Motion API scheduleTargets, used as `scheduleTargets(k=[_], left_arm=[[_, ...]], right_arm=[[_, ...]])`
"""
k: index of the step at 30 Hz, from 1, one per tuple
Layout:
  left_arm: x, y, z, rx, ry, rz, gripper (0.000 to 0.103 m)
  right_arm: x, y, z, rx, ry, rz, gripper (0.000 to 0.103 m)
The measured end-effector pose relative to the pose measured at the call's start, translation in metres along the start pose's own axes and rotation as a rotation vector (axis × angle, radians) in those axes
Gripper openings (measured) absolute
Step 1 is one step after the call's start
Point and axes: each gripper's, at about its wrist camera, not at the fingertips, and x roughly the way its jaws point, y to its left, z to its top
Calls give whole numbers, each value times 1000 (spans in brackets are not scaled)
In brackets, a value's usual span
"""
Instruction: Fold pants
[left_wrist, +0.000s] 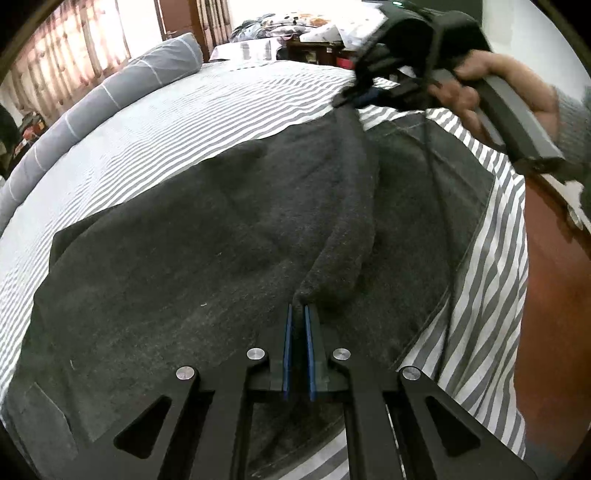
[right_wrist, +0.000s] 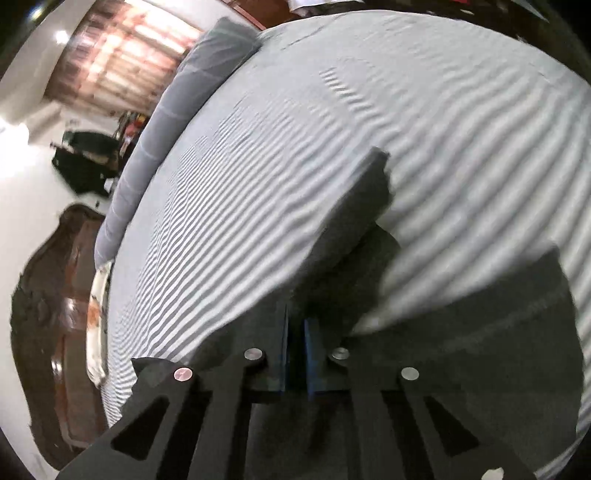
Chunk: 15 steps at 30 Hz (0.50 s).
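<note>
Dark grey pants (left_wrist: 192, 251) lie spread on the striped bed. My left gripper (left_wrist: 298, 310) is shut on a raised fold of the pants at its near end. My right gripper (left_wrist: 364, 96), held in a hand, is shut on the far end of the same fold (left_wrist: 343, 206), which stretches between the two. In the blurred right wrist view the right gripper (right_wrist: 295, 325) is shut on the dark pants fabric (right_wrist: 354, 214), with more of the pants (right_wrist: 480, 332) below on the right.
The grey-and-white striped bed sheet (left_wrist: 184, 122) covers the bed. A grey pillow (left_wrist: 110, 96) lies along its far left edge and also shows in the right wrist view (right_wrist: 166, 122). The bed edge (left_wrist: 495, 295) drops on the right. A cluttered bed (left_wrist: 288, 26) stands beyond.
</note>
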Motion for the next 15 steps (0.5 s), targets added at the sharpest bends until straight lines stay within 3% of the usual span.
scheduleTargets(k=[2, 3, 4, 5, 6, 10, 15], left_arm=[[-1, 4, -2, -25, -4, -12, 7], [-3, 6, -3, -40, -6, -23, 7], [-2, 8, -3, -56, -4, -32, 7], [-1, 13, -3, -67, -2, -39, 7], [-1, 15, -2, -80, 1, -46, 7], [3, 22, -3, -119, 8, -69, 7], [4, 21, -6, -124, -3, -73, 7]], right_arm=[[12, 20, 5, -53, 11, -5, 7], [19, 32, 8, -83, 19, 6, 12], [26, 43, 10, -100, 31, 23, 18], [31, 51, 9, -106, 47, 34, 33], [35, 57, 10, -102, 65, 57, 39], [21, 62, 9, -126, 21, 76, 39], [-4, 28, 12, -98, -30, 0, 32]])
